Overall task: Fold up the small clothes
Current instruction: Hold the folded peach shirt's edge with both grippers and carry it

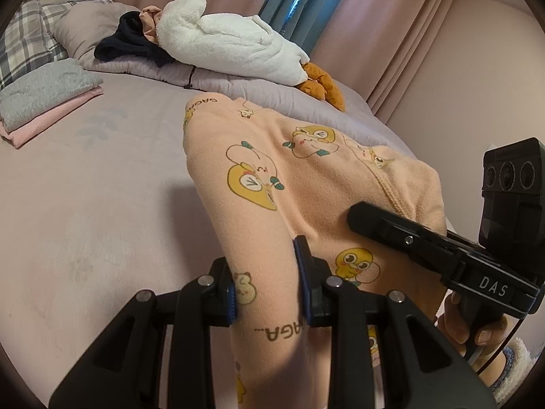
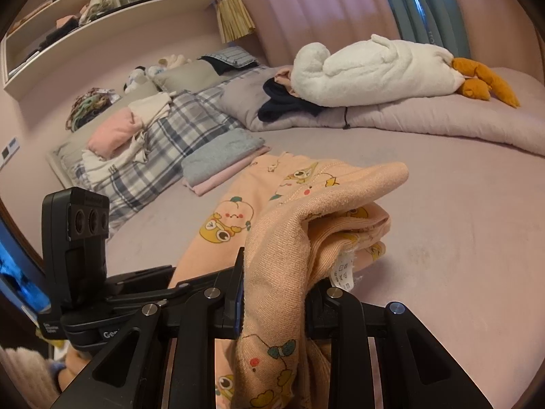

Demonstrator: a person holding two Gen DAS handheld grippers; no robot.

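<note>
A small peach garment (image 1: 272,184) printed with yellow cartoon figures lies partly on the pink bed and hangs over its near edge. My left gripper (image 1: 267,286) is shut on a fold of it near the lettering. My right gripper (image 2: 276,293) is shut on another bunched part of the garment (image 2: 293,225), with a white care label (image 2: 344,272) hanging by the right finger. The right gripper also shows in the left wrist view (image 1: 361,218), lying against the cloth. The left gripper's body shows at the left of the right wrist view (image 2: 88,238).
A folded grey and pink stack (image 1: 44,102) lies on the bed, also in the right wrist view (image 2: 221,160). A white plush goose (image 1: 231,44) rests on a rolled lilac duvet (image 2: 425,119). Plaid pillows (image 2: 160,146), loose clothes and a wall shelf (image 2: 102,10) are behind.
</note>
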